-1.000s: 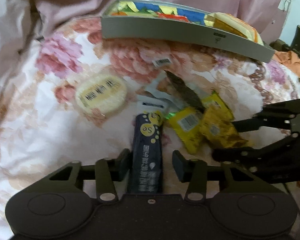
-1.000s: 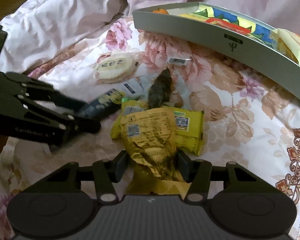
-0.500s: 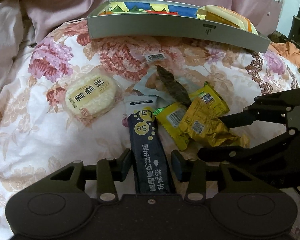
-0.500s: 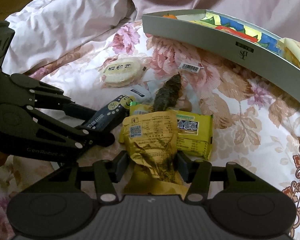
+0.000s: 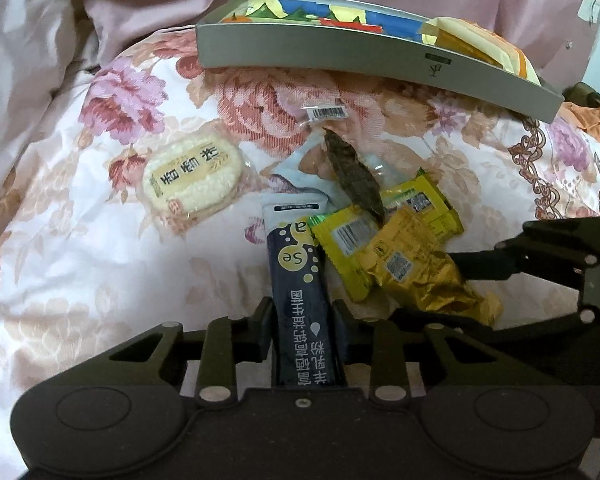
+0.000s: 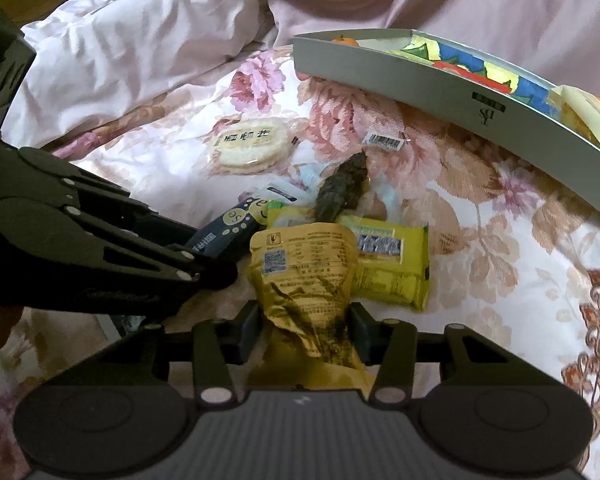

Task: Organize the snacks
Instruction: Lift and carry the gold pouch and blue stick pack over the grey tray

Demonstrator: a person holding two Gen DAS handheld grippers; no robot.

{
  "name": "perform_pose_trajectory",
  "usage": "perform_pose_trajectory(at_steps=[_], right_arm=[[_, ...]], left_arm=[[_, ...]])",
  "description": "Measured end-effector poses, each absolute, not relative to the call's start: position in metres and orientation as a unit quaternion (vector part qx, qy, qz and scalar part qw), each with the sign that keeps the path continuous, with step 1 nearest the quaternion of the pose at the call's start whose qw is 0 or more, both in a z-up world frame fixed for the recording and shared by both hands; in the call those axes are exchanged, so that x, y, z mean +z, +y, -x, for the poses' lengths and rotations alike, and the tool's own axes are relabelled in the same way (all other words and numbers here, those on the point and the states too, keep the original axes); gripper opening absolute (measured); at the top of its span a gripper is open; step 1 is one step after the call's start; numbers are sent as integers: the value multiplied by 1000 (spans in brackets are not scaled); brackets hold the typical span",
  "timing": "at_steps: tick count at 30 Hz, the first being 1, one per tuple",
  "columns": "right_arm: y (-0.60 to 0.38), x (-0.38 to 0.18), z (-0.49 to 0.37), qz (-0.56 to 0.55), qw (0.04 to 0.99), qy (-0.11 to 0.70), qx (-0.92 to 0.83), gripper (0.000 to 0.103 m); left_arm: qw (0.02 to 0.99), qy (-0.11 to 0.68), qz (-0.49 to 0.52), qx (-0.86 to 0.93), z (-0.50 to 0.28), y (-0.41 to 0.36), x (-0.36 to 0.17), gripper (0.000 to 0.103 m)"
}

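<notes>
My left gripper [image 5: 302,320] is shut on a dark navy snack bar [image 5: 298,276] with yellow dots, which sticks out forward over the floral bedspread. My right gripper [image 6: 306,320] is shut on a crinkled gold packet [image 6: 304,268]. The two grippers sit side by side; the left gripper [image 6: 206,254] shows in the right wrist view and the right gripper [image 5: 452,292] in the left wrist view. A grey snack box [image 5: 340,56] lies beyond, with colourful packs and an orange-yellow bag inside.
Loose snacks lie between me and the box: a round rice cracker [image 5: 192,184], two yellow-green packets [image 5: 348,240] [image 6: 388,268] and a dark dried snack in a clear wrapper [image 5: 352,172]. A rumpled pink duvet [image 6: 140,52] rises at the left and back.
The left fingers have closed in on the navy bar. The right fingers pinch the gold packet a little tighter. Both cameras have drawn back slightly from the snack pile.
</notes>
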State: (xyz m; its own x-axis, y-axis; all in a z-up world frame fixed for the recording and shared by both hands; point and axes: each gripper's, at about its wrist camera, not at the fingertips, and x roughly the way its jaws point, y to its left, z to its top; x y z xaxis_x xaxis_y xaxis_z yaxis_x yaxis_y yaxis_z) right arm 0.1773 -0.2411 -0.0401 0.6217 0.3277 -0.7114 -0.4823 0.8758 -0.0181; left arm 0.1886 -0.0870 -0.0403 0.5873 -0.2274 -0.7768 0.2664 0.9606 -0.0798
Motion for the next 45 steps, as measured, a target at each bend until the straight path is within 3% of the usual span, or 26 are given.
perform_pose_trajectory(at_steps=[18,32,45], right_arm=[[-278,-9,-142,19,922,336,193,47],[-302,16,-144,-38,947,259,186,47],[-315,25,-146,-68,951,240,184,47]], left_arm=[[889,444,60,-90,-137,-83,-32,29],[915,393,73,-57,-129,-86,-5,28],[933,355,39,-38,-118,-98,16,25]])
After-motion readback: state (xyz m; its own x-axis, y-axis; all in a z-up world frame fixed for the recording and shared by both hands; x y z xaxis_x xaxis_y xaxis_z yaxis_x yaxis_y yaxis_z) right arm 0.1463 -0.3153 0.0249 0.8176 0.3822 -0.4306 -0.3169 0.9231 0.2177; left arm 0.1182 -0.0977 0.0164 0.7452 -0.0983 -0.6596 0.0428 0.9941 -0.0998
